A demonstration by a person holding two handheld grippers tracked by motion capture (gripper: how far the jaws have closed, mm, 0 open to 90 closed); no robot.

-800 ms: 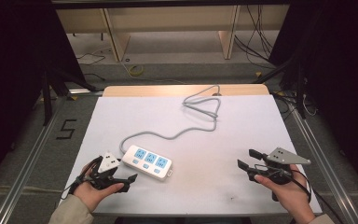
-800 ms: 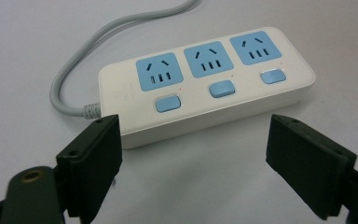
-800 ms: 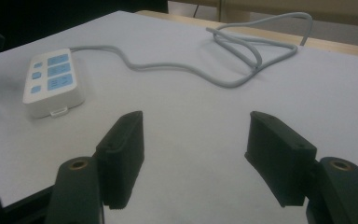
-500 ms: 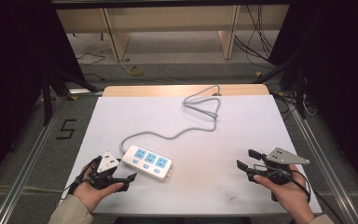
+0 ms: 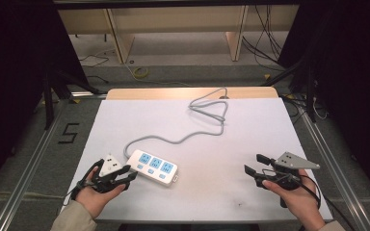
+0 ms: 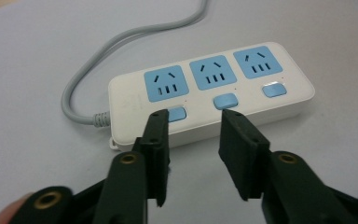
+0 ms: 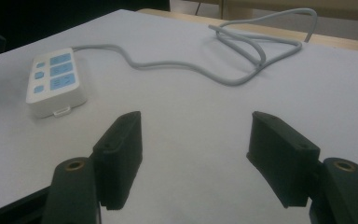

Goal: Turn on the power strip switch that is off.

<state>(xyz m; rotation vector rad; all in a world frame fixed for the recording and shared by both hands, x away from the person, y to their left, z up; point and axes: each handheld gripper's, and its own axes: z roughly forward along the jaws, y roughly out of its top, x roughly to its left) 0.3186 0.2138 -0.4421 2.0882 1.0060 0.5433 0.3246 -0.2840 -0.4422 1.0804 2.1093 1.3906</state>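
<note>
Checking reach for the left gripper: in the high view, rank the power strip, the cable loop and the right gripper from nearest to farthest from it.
1. Power strip: just right of the left gripper.
2. Right gripper: across the table's near edge.
3. Cable loop: at the far edge; nearly as far as the right gripper, close call.

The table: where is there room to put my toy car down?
The table is bare between the power strip and the right gripper, and along the far left beside the grey cord. It is crowded near the left gripper, whose jaws sit at the strip's end.
</note>
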